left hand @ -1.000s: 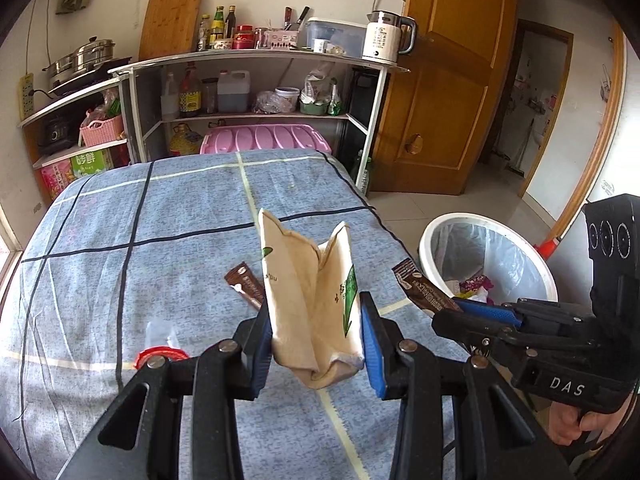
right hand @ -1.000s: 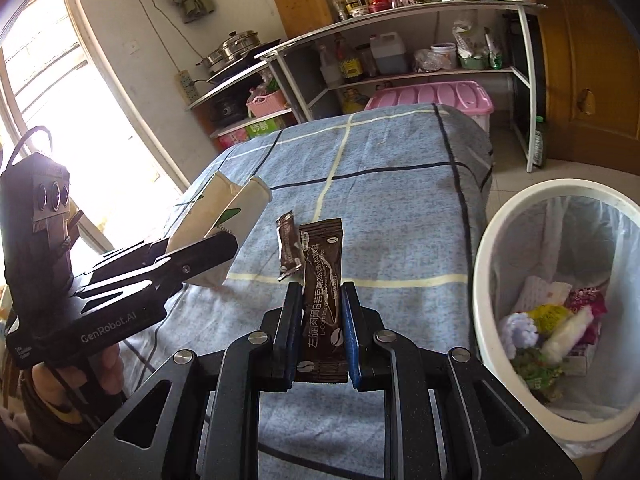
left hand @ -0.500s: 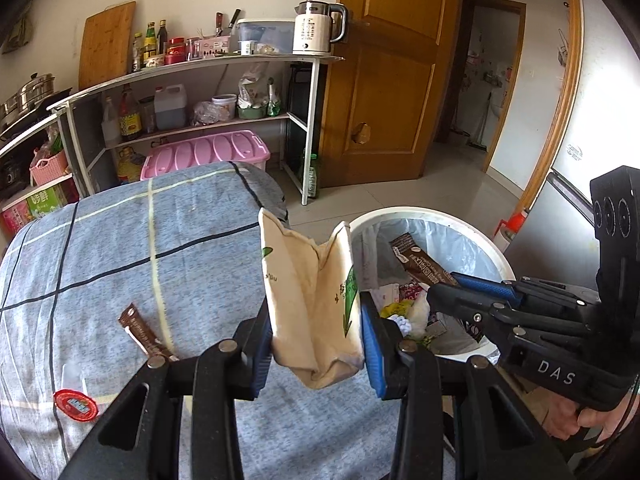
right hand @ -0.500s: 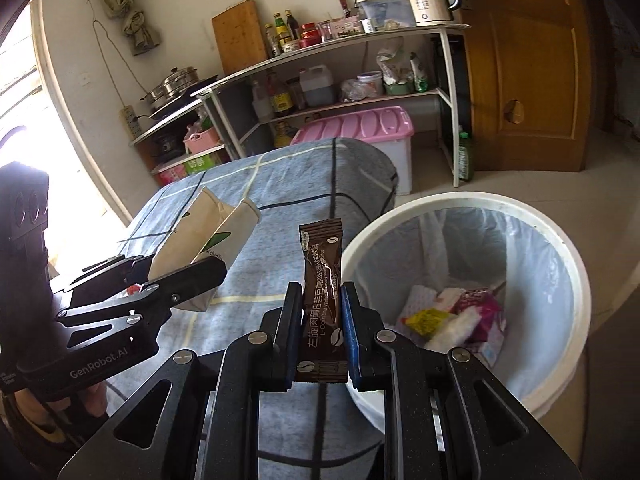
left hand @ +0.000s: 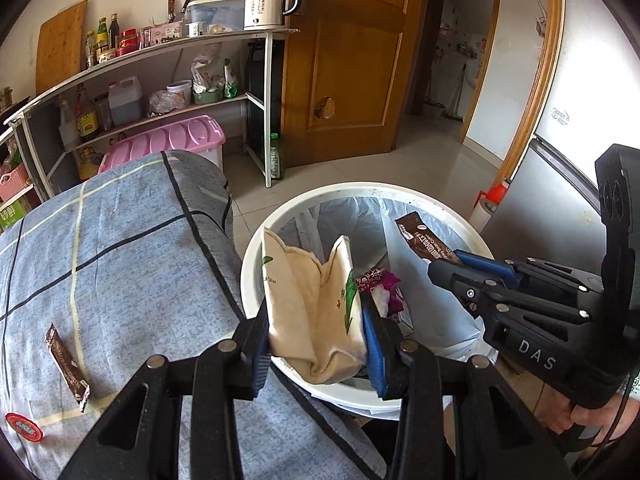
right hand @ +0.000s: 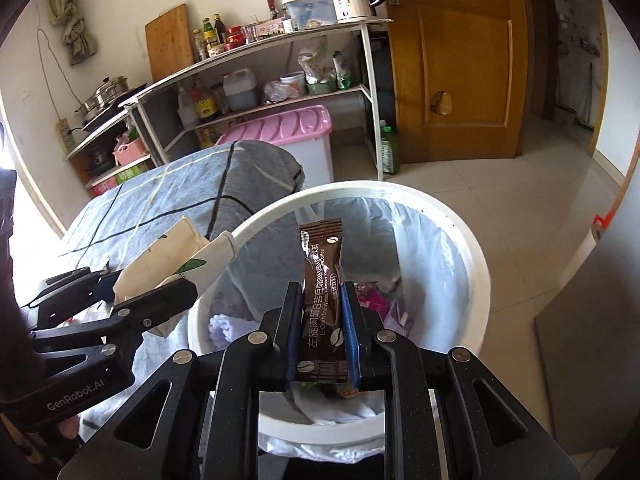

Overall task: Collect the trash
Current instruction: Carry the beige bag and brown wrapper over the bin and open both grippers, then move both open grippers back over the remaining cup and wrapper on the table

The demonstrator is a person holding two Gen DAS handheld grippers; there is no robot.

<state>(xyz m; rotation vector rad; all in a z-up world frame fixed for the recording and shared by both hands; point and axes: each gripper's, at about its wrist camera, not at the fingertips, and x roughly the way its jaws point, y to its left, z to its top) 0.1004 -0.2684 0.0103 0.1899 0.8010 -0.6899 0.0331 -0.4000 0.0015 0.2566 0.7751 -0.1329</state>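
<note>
My left gripper (left hand: 316,344) is shut on a crumpled beige paper cup (left hand: 310,300) and holds it over the near rim of the white trash bin (left hand: 256,248). My right gripper (right hand: 322,312) is shut on a brown coffee sachet (right hand: 323,280) and holds it upright above the bin (right hand: 476,264). In the right wrist view the left gripper (right hand: 132,304) and the cup (right hand: 176,256) show at the bin's left rim. In the left wrist view the right gripper (left hand: 460,264) with the sachet (left hand: 424,240) is over the bin's right side. The bin holds several wrappers (left hand: 380,284).
A second brown sachet (left hand: 66,364) and a red round lid (left hand: 24,426) lie on the blue checked bed cover (left hand: 120,264) left of the bin. A shelf rack (left hand: 160,80), a pink storage box (left hand: 168,144) and a wooden door (left hand: 352,60) stand behind.
Both grippers have swung right from above the bed to above the trash bin, each still holding its piece of trash. The bin now fills the middle of both views.
</note>
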